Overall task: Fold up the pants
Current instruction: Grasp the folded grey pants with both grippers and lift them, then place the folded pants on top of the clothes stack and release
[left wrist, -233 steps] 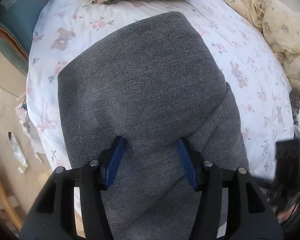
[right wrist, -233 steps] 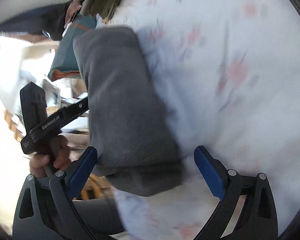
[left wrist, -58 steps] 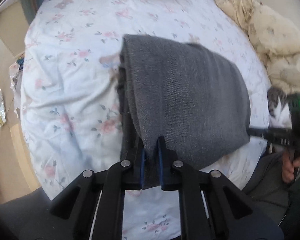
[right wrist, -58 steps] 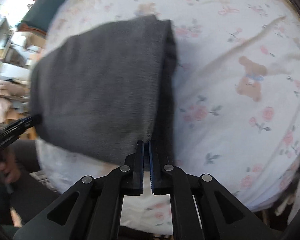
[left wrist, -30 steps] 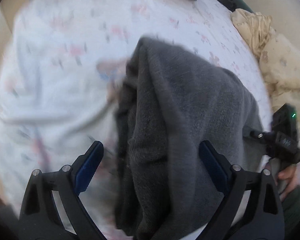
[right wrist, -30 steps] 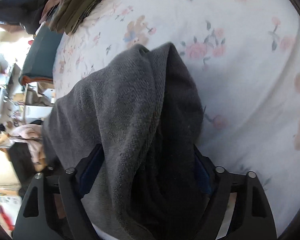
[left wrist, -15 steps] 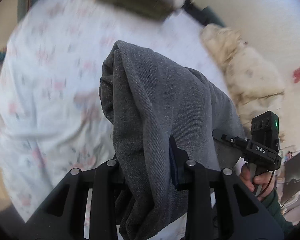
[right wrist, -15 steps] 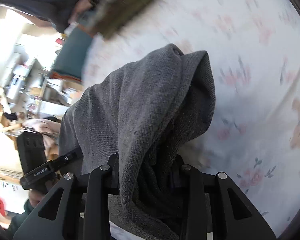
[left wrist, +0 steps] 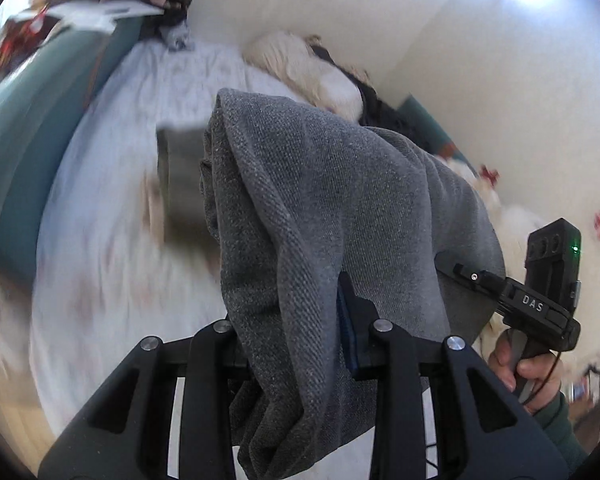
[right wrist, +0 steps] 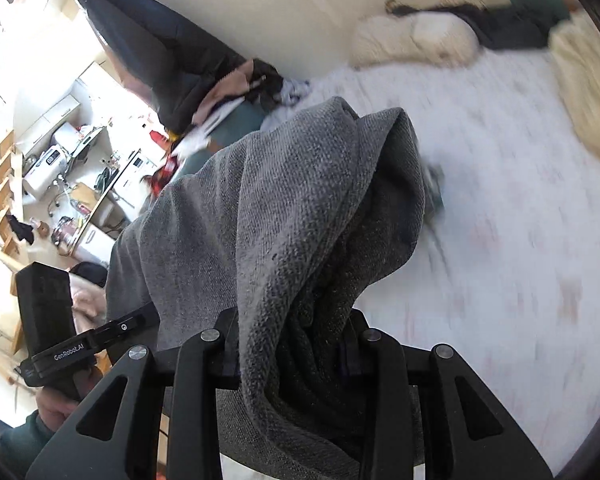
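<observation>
Left claw [left wrist: 296, 332]: pinched on a thick bunch of the grey pants [left wrist: 340, 200]; the blue pad of one finger [left wrist: 346, 328] pressed into the cloth, the other finger hidden under the fabric.
Grey pants: folded into a thick bundle, held up off the bed [left wrist: 112, 200] between the two claws, with layered edges draped down over both sets of fingers. In the right wrist view the pants [right wrist: 284, 208] showed a lighter outer layer over a darker inner fold.
Right claw [right wrist: 296, 336]: clamped on the other side of the same bundle, cloth filling the gap between its fingers; its pads were mostly covered by the fabric.
Left hand [right wrist: 60, 396]: wrapped around the handle of its gripper at the lower left of the right wrist view, with a dark green sleeve.
Right hand [left wrist: 528, 368]: gripping its handle at the right edge of the left wrist view, beside the hanging cloth.
Bed: white floral sheet, blurred by motion, below and behind the pants.
Olive stack [left wrist: 180, 184]: a blurred dark folded pile lying on the sheet, just left of the lifted bundle.
Cream pillows [right wrist: 412, 40]: bunched at the far side of the bed against the wall.
</observation>
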